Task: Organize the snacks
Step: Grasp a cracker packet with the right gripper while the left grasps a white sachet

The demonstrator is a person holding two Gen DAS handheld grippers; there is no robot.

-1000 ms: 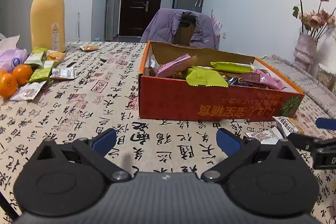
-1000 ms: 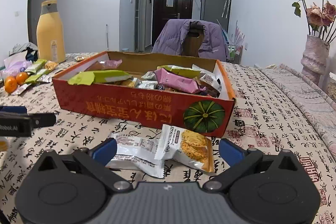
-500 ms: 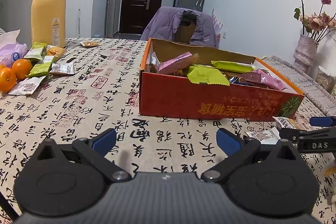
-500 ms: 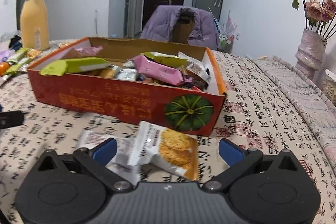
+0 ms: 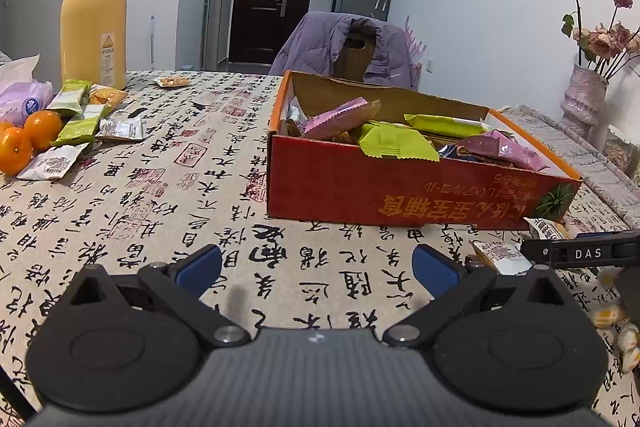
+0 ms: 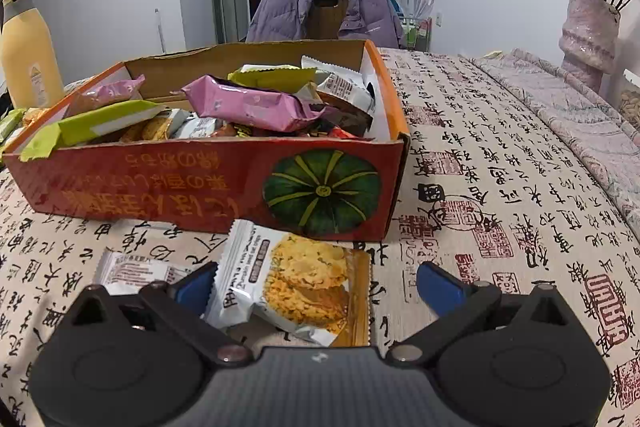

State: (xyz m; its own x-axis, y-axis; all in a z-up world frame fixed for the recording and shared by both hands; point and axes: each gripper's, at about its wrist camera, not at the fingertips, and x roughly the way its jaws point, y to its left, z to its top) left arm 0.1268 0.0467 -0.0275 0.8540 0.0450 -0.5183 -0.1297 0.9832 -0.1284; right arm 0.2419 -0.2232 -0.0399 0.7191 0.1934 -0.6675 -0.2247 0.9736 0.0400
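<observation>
right tool (image 5: 588,253): "DAS" in white letters;
red box (image 5: 400,195): yellow printed characters, upside down, not legible;
tablecloth (image 5: 160,187): black calligraphy, red seals

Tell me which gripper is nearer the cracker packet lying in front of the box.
Right. The right gripper has the cracker packet between its open jaws; the left gripper hovers over bare tablecloth, off to the packet's left.

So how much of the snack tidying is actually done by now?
Partly done. The red box already holds a heap of packets. The right gripper is open around a cracker packet lying before the box, not yet gripped; a white packet lies beside it. The left gripper is open and empty. More loose packets wait by the oranges.
</observation>
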